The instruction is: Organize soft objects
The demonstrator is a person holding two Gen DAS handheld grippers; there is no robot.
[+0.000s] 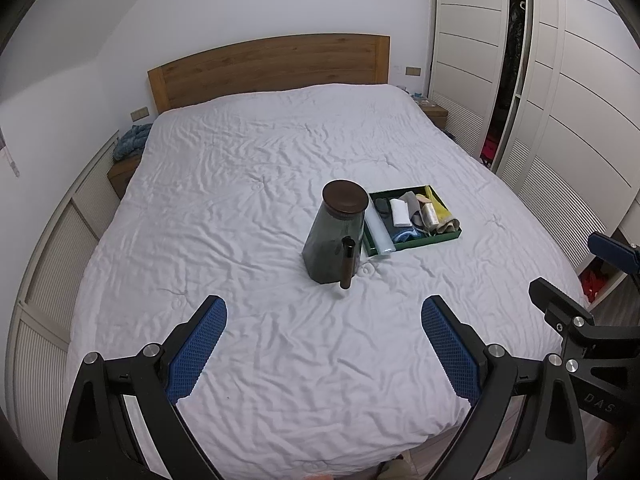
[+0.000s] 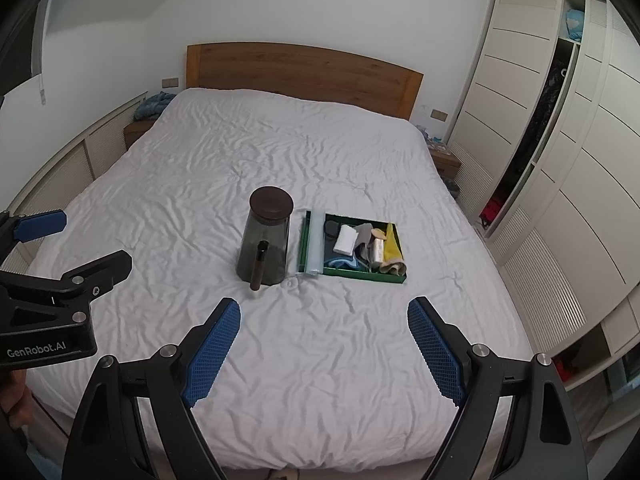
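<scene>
A green tray (image 1: 450, 236) (image 2: 362, 275) lies on the white bed, holding several soft items: a white folded cloth (image 1: 401, 213) (image 2: 346, 239), grey and blue fabric, a yellow cloth (image 2: 392, 245) and a pale blue strip (image 1: 379, 230) (image 2: 314, 242) along its left side. Beside the tray stands a dark glass jar (image 1: 334, 240) (image 2: 266, 240) with a brown lid; a dark tube (image 1: 347, 262) (image 2: 258, 266) leans on its front. My left gripper (image 1: 324, 306) and right gripper (image 2: 324, 308) hover open over the bed's near end, short of the jar and tray, nothing between their fingers.
The bed (image 1: 240, 184) has a wooden headboard (image 1: 268, 66). Nightstands flank it; the left one carries a blue cloth (image 1: 130, 142). White louvred wardrobes (image 2: 560, 184) line the right wall, one door ajar. Each gripper shows at the edge of the other's view.
</scene>
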